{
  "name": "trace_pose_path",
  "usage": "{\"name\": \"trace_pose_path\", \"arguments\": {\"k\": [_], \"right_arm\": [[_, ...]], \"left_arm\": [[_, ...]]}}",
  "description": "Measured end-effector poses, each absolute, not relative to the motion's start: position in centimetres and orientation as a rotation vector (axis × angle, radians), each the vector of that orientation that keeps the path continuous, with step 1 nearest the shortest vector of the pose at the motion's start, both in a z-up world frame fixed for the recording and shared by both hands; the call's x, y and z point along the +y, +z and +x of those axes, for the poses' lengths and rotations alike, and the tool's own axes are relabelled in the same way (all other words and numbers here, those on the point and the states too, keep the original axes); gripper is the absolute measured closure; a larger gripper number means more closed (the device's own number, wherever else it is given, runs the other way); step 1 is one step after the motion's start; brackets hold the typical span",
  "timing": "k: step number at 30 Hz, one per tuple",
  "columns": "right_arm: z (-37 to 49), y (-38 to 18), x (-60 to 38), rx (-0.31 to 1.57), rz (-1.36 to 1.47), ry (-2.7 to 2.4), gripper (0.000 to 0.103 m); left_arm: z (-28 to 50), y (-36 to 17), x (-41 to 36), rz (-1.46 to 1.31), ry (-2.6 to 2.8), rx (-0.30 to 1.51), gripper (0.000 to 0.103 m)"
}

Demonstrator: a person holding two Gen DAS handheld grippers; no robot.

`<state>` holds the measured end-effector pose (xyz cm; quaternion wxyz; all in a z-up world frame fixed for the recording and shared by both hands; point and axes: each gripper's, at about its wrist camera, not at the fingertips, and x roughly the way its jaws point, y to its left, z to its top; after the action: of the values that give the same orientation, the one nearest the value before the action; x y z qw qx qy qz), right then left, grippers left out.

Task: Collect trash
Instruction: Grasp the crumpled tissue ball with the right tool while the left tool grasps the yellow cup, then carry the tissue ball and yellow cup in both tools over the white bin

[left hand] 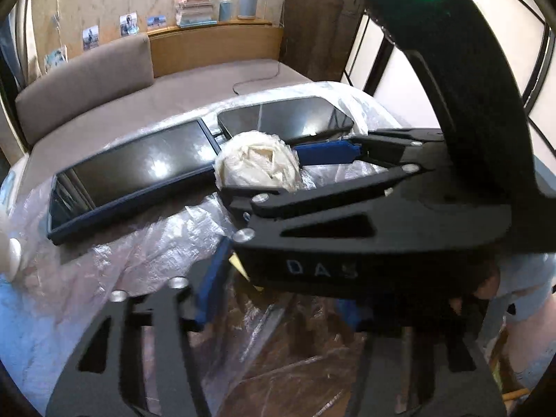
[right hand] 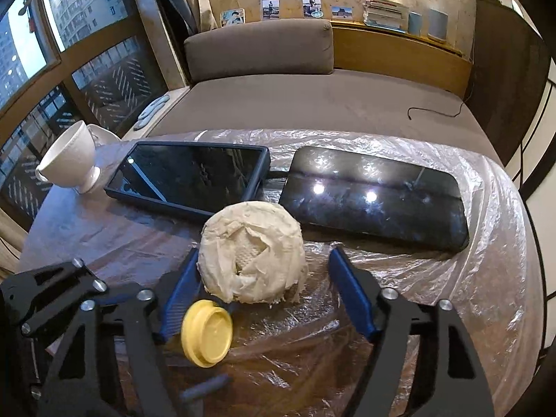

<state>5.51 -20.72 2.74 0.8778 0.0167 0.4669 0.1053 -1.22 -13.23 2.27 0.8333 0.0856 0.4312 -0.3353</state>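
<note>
Cream tissue wad (right hand: 252,253), yellow lid (right hand: 207,333), blue-padded tongs (right hand: 267,292).

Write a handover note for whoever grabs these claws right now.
Right claw: open, its blue fingers either side of the tissue wad on the plastic-covered table; not gripped yet.
Left claw: seems to be holding the yellow lid, though its fingers are partly hidden.
Nothing else looks collected. Left: close on the wad and bin both.
Two tablets and a white cup sit behind; leave them.

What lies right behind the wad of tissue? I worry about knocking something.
Behind the tissue wad lie two dark screens: a tablet and a phone. The wad covers their near corners.
</note>
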Motion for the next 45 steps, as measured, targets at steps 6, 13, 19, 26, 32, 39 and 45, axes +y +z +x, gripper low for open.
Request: {"name": "trace_pose_path", "arguments": {"k": [6,13,19,26,32,39,45], "right_arm": [[5.1,2.9,-21.4,0.974,0.082,0.253,0.053],[3.9,3.5,-22.4,0.938,0.101,0.259,0.053],[2.8,4.2,-23.2,0.917,0.107,0.261,0.053],[0.7,4.7,-22.9,0.9,0.093,0.269,0.053],[-1.8,4.8,-22.8,0.895,0.098,0.298,0.053],[-5.4,5.3,-21.1,0.878,0.071,0.355,0.053],[-8.0,5.9,-19.5,0.865,0.046,0.401,0.053]], "left_arm": [[-1.6,2.3,-13.7,0.181,-0.716,0.913,0.053],[-2.6,2.3,-12.6,0.17,-0.701,0.913,0.053],[-3.0,2.5,-11.2,0.155,-0.685,0.904,0.053],[-3.4,2.5,-9.7,0.135,-0.644,0.904,0.053],[-4.0,2.1,-7.8,0.109,-0.613,0.914,0.053],[-5.7,2.5,-5.9,0.097,-0.595,0.908,0.053],[-7.7,2.7,-4.7,0.093,-0.59,0.901,0.053]]}}
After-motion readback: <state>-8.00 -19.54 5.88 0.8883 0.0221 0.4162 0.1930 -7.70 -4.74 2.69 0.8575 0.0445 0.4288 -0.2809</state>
